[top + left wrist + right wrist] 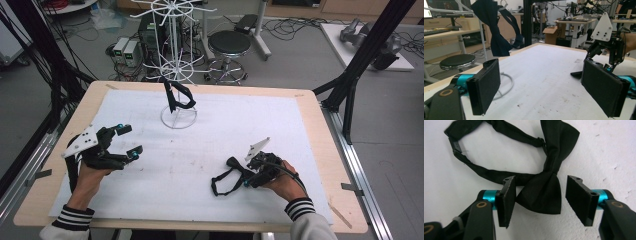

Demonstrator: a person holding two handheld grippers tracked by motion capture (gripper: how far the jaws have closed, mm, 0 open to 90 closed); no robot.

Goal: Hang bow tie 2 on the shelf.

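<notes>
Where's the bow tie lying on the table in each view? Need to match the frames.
High view: bow tie on the table, lower right of centre, at the right gripper.
Left gripper view: only a dark tip at right, likely that tie.
Right gripper view: centre, one wing between the open jaws.
Shared landmark: white table cover.

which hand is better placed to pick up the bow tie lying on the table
Right. The right gripper already straddles the lower wing of the bow tie, jaws on either side and not yet pressing it. The left gripper sits open well off to the left, apart from the tie.
</notes>
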